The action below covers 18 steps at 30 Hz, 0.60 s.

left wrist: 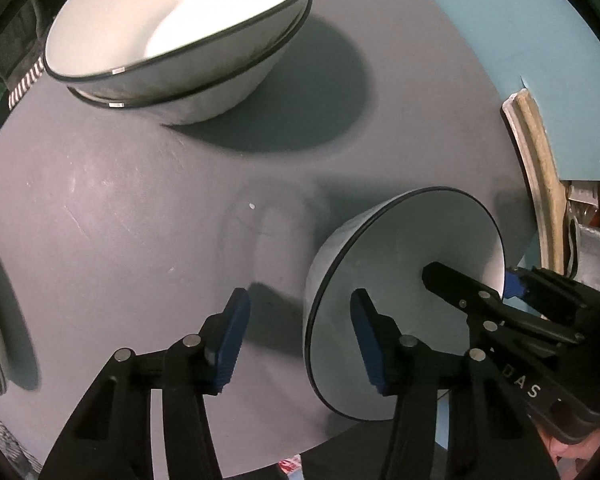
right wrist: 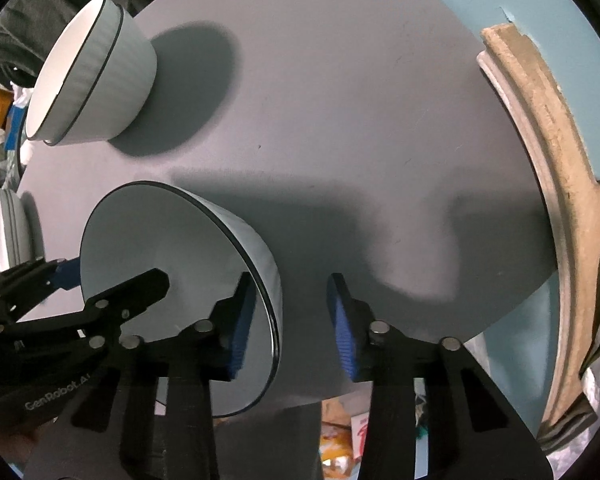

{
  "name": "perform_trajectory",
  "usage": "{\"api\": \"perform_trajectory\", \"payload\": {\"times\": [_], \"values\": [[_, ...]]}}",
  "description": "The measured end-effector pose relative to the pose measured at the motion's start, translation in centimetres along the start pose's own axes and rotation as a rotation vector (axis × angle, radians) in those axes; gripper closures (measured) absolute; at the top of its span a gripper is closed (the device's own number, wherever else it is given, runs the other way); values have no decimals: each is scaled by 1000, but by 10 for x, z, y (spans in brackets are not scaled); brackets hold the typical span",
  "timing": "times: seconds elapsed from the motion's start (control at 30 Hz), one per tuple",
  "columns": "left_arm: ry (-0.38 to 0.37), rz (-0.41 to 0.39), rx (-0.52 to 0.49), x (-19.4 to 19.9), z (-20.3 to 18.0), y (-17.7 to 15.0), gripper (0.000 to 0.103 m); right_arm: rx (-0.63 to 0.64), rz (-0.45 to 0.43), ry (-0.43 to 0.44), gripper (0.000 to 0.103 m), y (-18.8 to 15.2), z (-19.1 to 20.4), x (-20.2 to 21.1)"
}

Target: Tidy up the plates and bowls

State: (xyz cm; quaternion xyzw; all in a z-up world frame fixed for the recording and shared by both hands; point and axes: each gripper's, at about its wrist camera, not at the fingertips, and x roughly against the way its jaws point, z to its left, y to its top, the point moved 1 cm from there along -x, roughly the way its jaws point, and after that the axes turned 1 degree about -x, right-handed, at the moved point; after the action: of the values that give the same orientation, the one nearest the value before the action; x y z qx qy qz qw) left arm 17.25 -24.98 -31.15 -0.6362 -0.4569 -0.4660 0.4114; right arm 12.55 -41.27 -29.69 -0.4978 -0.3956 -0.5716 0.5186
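Bowl (left wrist: 412,240): single, pale grey outside and inside, thin dark line round the rim, plain smooth wall. It stands on the round grey table (left wrist: 140,200), close to the near edge.
Bowl, position: directly under both grippers; one side of its wall runs between each pair of fingers.
Left gripper (left wrist: 299,300): jaws about half apart, astride the bowl wall. The right pad is inside the bowl and the left pad outside over bare table, clear of the wall. No grip seen.
Right gripper (right wrist: 291,284): jaws narrower, astride the opposite side of the wall. The left pad sits inside, close to the rim; contact there cannot be told. The right pad is outside and apart from the wall. No grip seen.
Bowl stack (left wrist: 172,40): two matching bowls nested, far ahead of the left gripper and to its left.
Left view only: the bright white inside of the top stacked bowl, and the right gripper's outer blue pad beyond the single bowl's far rim.
Right view only: the stack's (right wrist: 100,76) ribbed outer wall, side-on and well ahead-left of the right gripper; coloured packaging (right wrist: 340,432) below the table's near edge; the long run of a curved beige moulding (right wrist: 540,140) off to the right.
Plates (right wrist: 10,232): a low stack, edge-on, far left of both grippers; cut off by the frame in the left view.
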Motion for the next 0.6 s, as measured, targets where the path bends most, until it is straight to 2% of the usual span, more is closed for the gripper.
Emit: {"api": "perform_trajectory", "payload": {"times": [0.17,0.23,0.37,0.47,0.6], "values": [[-3,0,6,-4,6,-6,69,-12,12,10,78,-2,0,-2],[-9,7,7,-5,7,-8,76,-15,11,18,84,-2,-3,0],[-31,6,3,-8,11,-13,89,-5,14,23,89,-1,-1,2],[-19,-1,-21,-7,7,-14,90,-7,21,32,93,0,-1,5],[-21,-5,-18,-6,0,-18,90,-1,23,18,93,2,0,7]]}}
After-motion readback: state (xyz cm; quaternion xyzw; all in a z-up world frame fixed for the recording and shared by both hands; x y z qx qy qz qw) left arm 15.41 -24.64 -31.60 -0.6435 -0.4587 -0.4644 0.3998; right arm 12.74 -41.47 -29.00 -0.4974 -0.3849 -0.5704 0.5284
